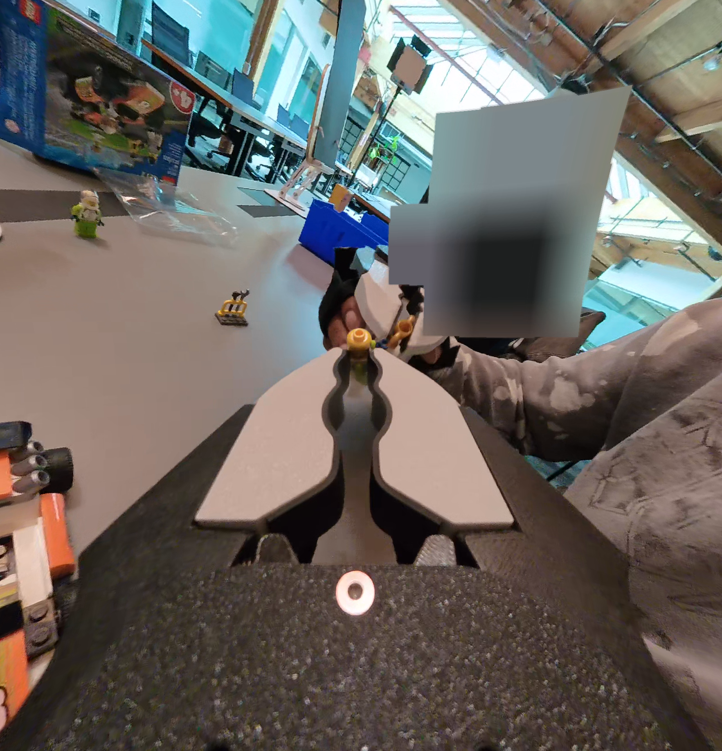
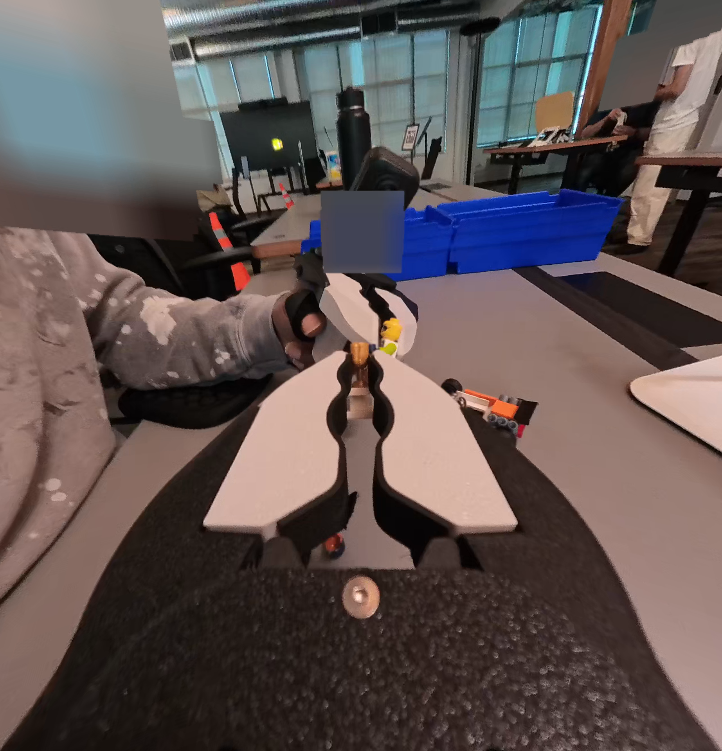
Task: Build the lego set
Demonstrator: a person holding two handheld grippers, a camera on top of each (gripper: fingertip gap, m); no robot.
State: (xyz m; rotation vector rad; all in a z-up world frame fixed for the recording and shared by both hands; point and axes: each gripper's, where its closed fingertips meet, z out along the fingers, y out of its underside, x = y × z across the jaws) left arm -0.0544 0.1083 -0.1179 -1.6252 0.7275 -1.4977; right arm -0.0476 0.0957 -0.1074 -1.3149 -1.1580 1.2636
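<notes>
Up off the surface (image 1: 139, 365), the left claw (image 1: 357, 357) pinches a minifigure (image 1: 359, 341) and the right claw (image 2: 357, 361) pinches a gold trophy (image 2: 359, 353), the two touching tip to tip. Around them sit the orange car (image 2: 493, 406), a green figure (image 1: 86, 213), a small fence (image 1: 232, 311), a plastic bag (image 1: 176, 207), the box (image 1: 91, 93) and blue bins (image 2: 513, 231).

Left claw (image 1: 357, 357) and right claw (image 2: 357, 359) both clamped, tip-to-tip.
</notes>
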